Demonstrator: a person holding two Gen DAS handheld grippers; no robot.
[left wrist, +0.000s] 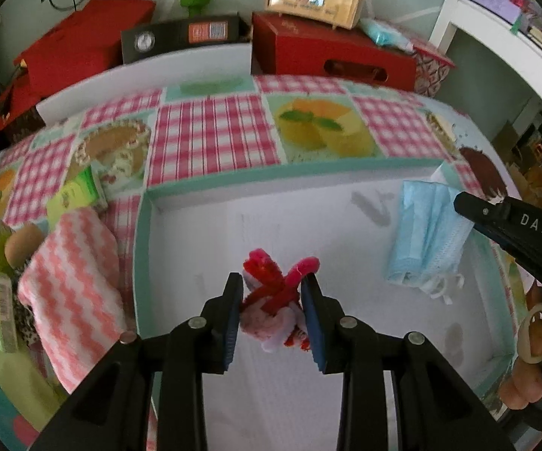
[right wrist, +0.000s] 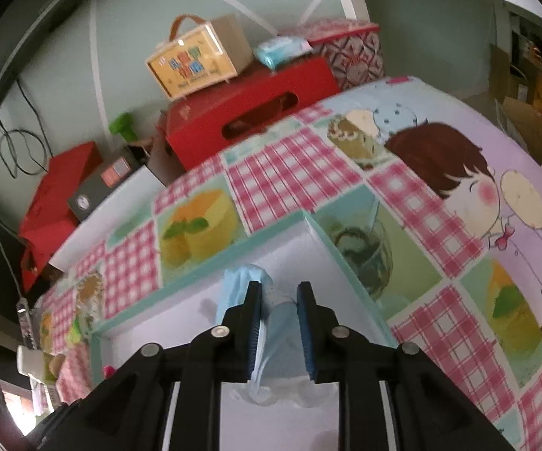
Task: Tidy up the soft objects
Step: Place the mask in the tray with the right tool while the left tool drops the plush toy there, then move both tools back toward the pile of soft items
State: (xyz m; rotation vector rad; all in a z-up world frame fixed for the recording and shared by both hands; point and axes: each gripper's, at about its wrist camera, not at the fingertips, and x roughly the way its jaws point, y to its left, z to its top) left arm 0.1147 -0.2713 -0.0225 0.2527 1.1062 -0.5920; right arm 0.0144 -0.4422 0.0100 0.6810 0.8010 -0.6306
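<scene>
One "DAS"-marked right gripper (left wrist: 459,203)

Red-pink fuzzy bundle (left wrist: 276,297) over white tray (left wrist: 271,225); crumpled blue mask (left wrist: 427,236) hangs there.

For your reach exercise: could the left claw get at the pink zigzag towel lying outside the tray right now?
Probably not yet: the left claw is full, closed on a red fuzzy bundle above the tray. Nothing blocks the towel otherwise.

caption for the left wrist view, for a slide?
Left gripper holds a red-and-pink fuzzy bundle over the white tray, while the right gripper holds a blue mask.
</scene>
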